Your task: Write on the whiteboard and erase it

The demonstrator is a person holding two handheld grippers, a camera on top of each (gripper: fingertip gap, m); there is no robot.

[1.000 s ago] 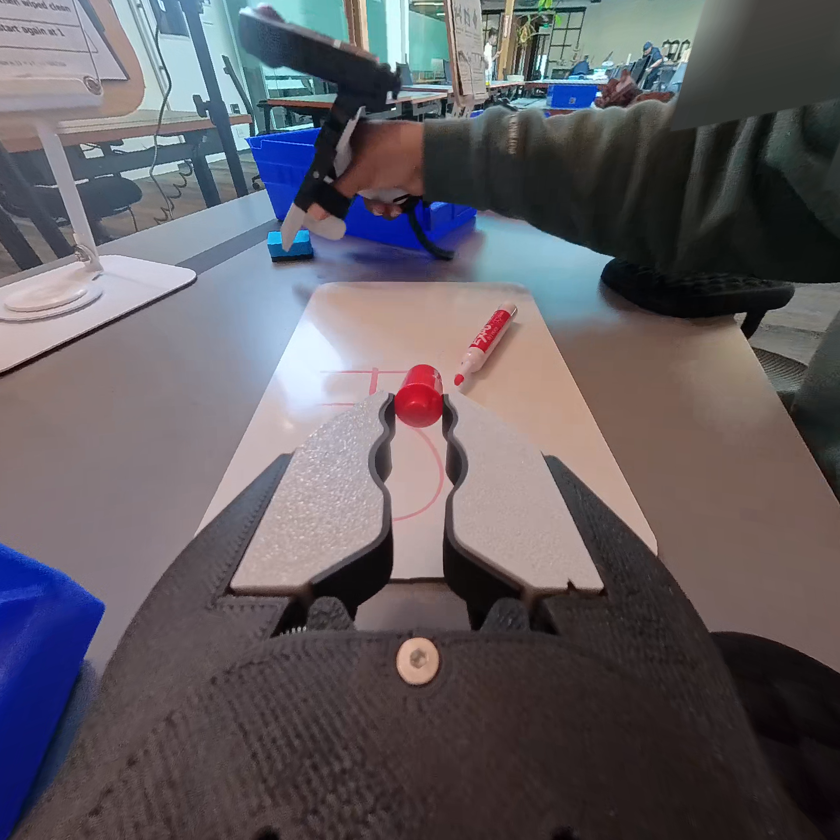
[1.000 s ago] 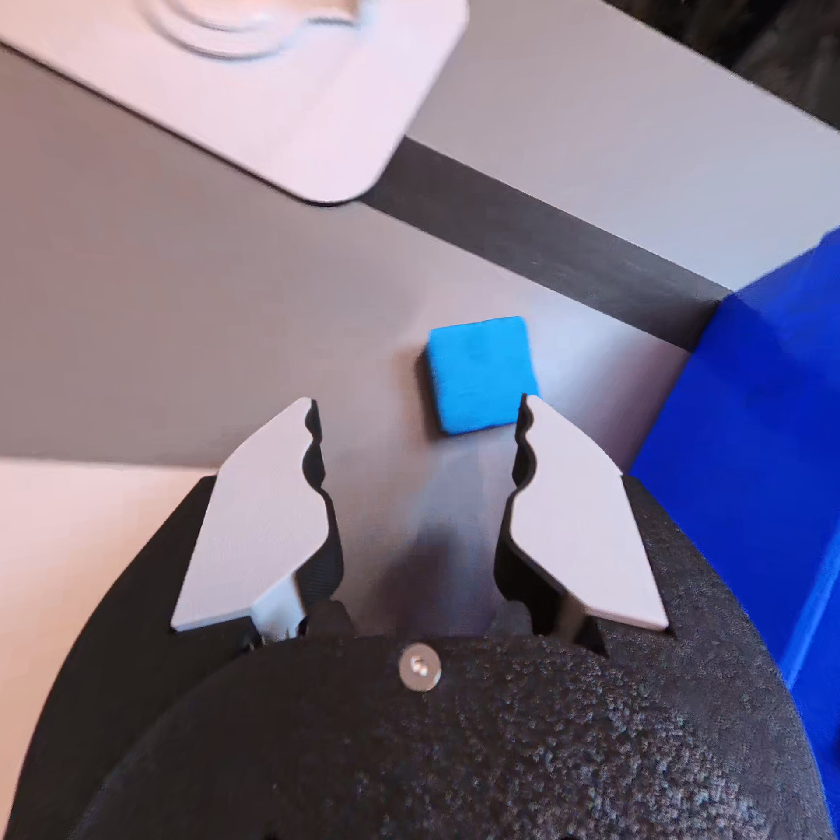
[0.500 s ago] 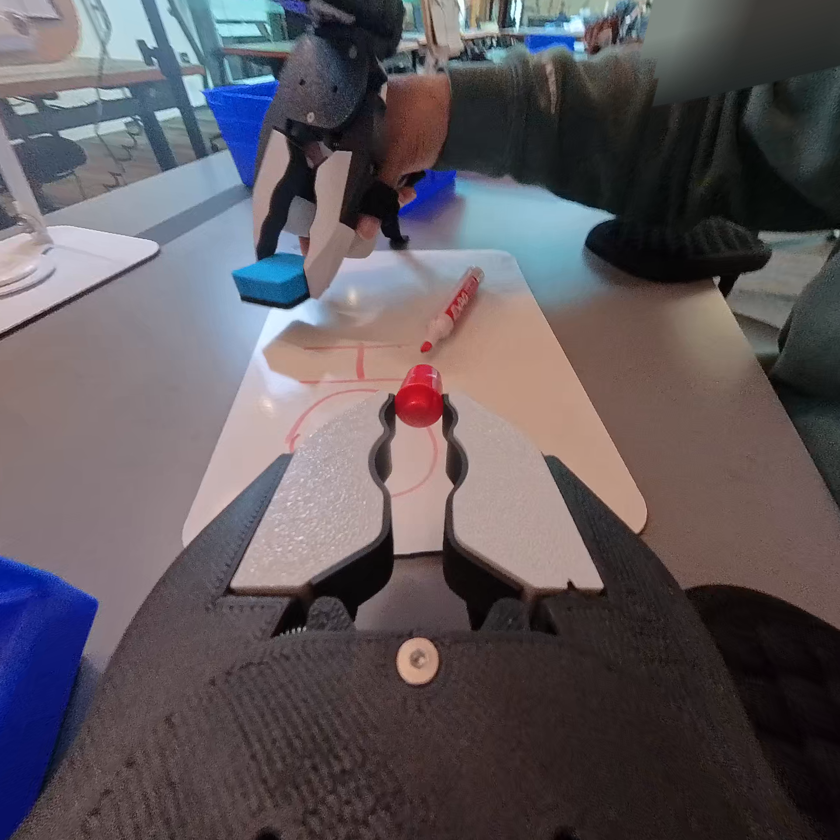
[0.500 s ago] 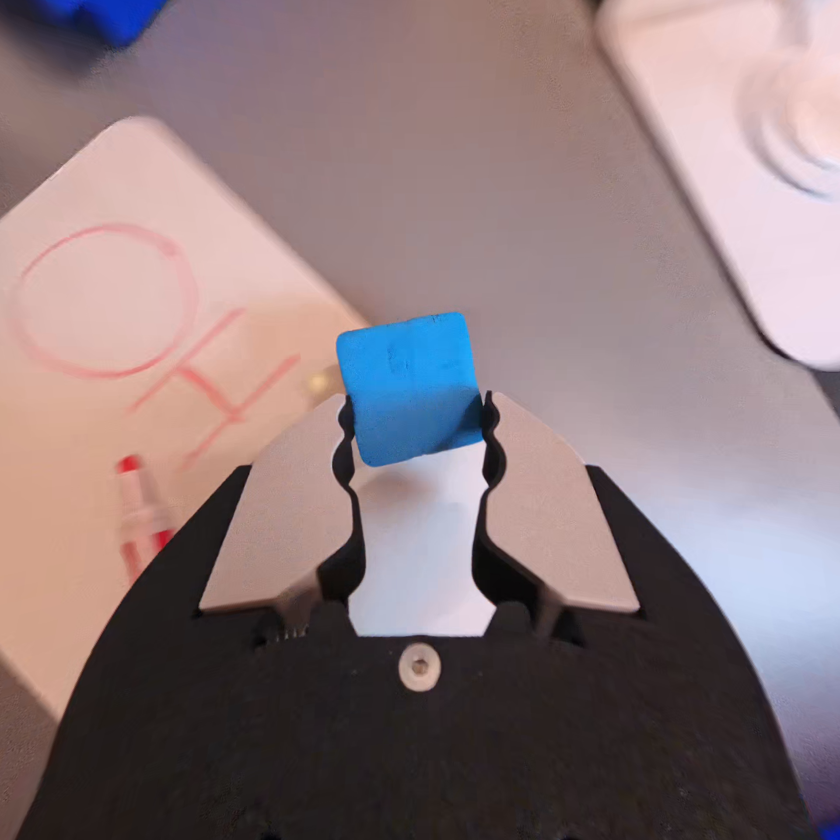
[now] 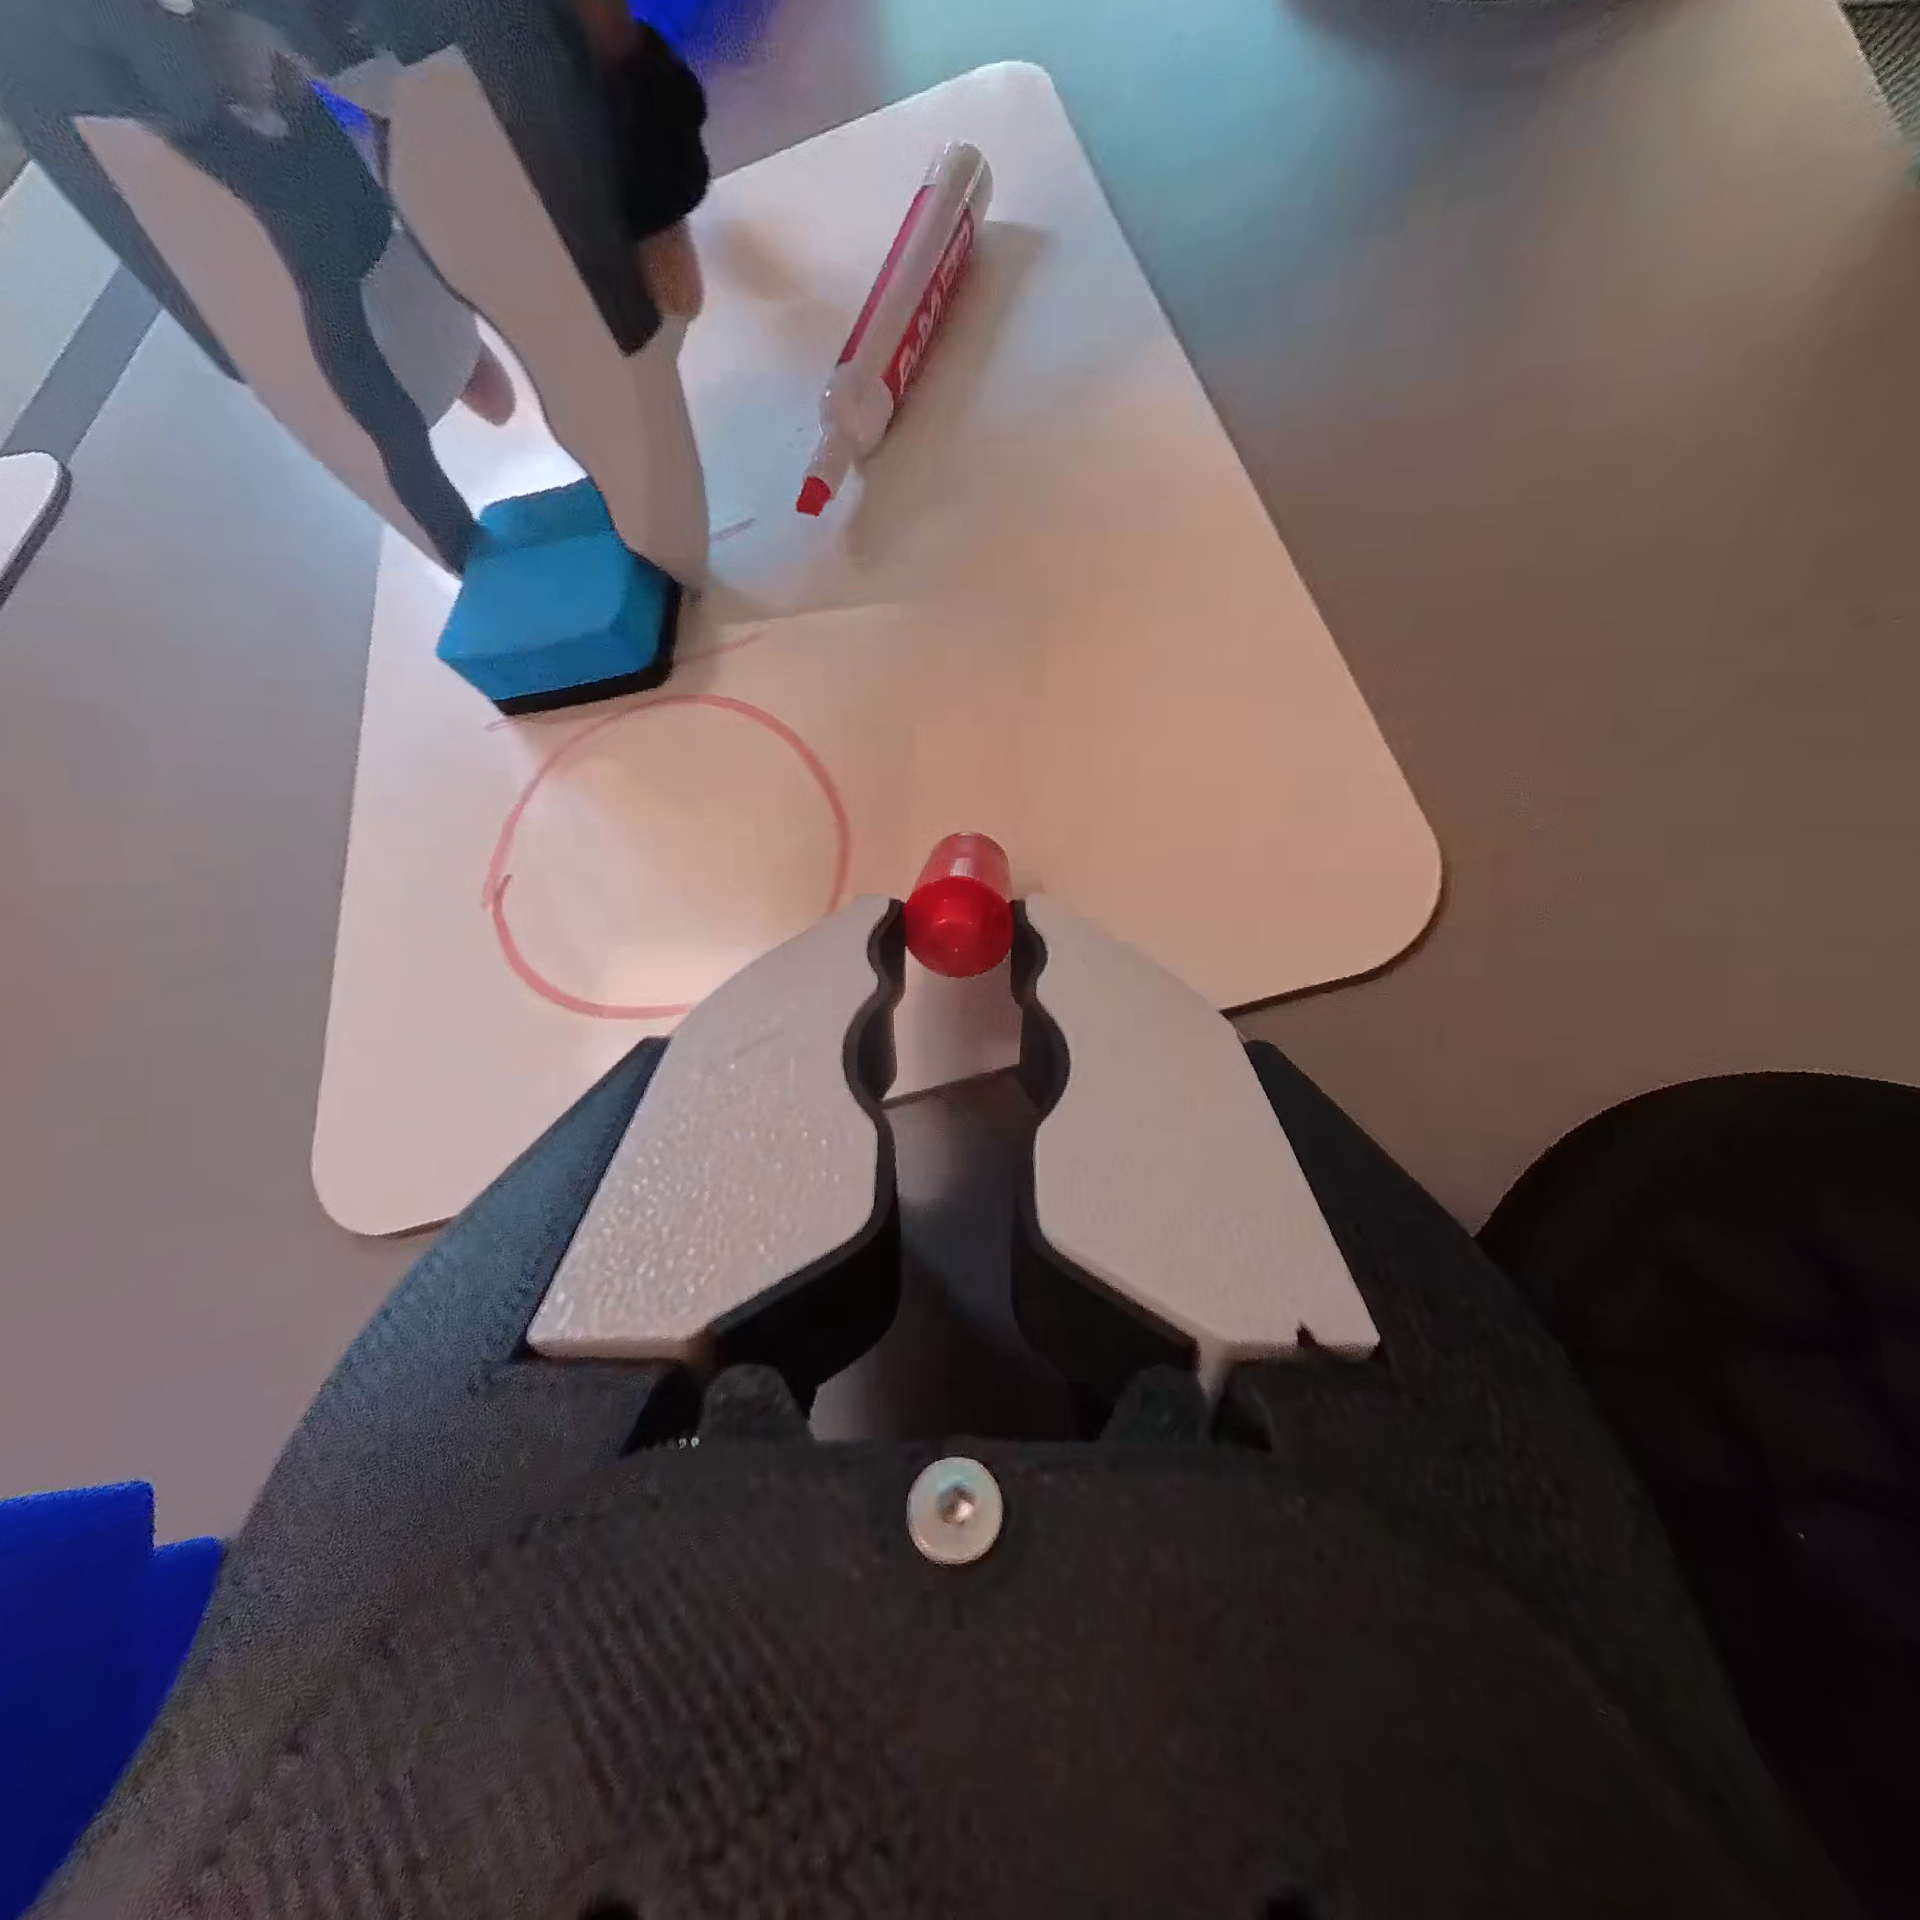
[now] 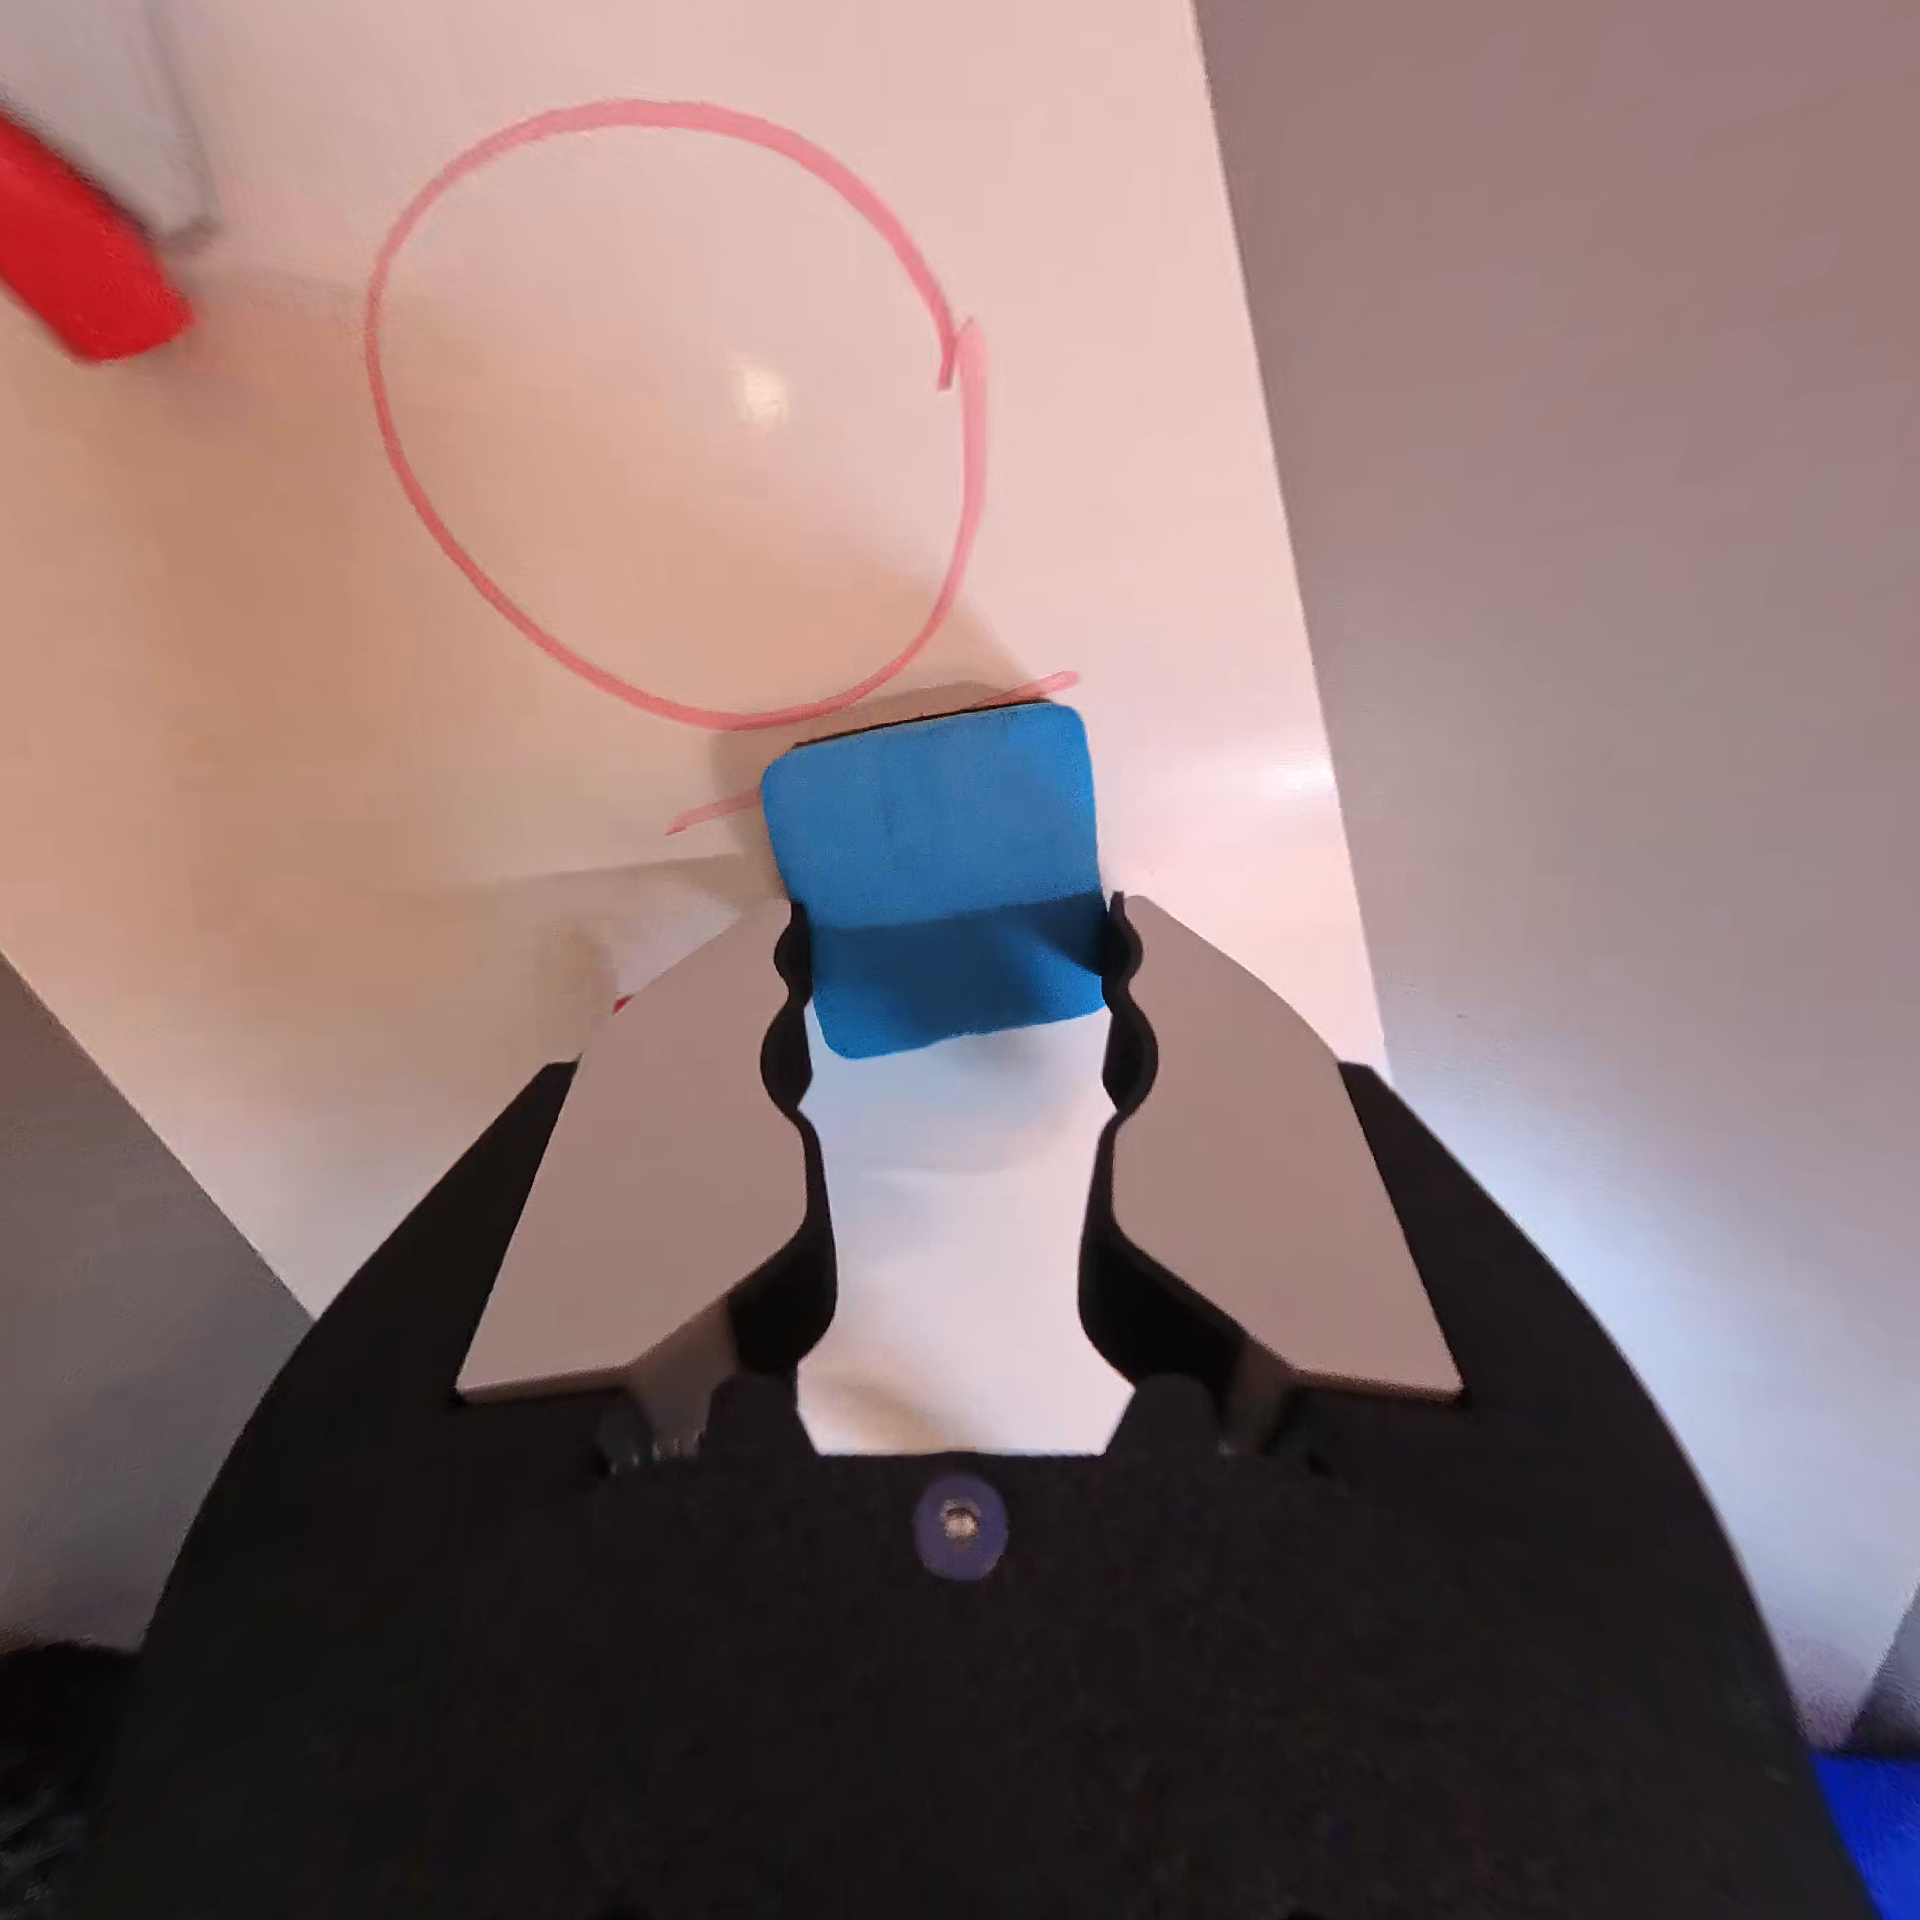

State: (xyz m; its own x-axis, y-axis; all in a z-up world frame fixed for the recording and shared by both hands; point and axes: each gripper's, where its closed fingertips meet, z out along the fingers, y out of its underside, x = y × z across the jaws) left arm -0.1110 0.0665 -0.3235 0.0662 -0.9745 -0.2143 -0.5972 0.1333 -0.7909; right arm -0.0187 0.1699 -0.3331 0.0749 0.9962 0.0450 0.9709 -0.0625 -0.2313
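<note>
The right gripper has its jaws clamped on the blue eraser, pressed flat on the whiteboard just beside a red circle. The left gripper pinches the red marker cap at its tips. The uncapped marker lies on the board well beyond those jaws.

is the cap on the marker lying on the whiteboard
No, the marker lies uncapped on the whiteboard; the left gripper holds the red cap.
</note>
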